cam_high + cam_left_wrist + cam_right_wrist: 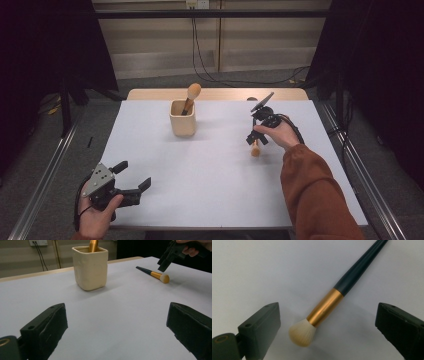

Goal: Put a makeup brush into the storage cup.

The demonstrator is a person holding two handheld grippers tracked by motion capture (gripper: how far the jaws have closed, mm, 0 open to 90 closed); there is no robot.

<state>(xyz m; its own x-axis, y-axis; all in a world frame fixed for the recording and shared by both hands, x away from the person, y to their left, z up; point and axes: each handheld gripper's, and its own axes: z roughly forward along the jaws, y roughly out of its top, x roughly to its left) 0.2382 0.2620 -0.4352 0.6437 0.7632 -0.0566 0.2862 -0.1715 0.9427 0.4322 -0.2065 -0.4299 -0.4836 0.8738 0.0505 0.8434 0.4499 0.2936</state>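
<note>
Fingers (259,327) of the right gripper (256,139) stand wide apart over the makeup brush (329,305), which lies flat on the white counter (210,175) at about 3 o'clock from the cream holder (183,119), its bristle head between them, untouched. A second brush (191,95) stands in that holder. Nothing lies between brush and holder. At 7 o'clock, near the counter's edge, the left gripper (134,176) rests, also spread wide, holding nothing.

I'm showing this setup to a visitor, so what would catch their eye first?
Probably the gold-banded makeup brush with a dark handle and pale bristles, lying flat on the white table between the open right gripper's fingers. Next, the cream square holder farther back, with another brush standing in it.
</note>
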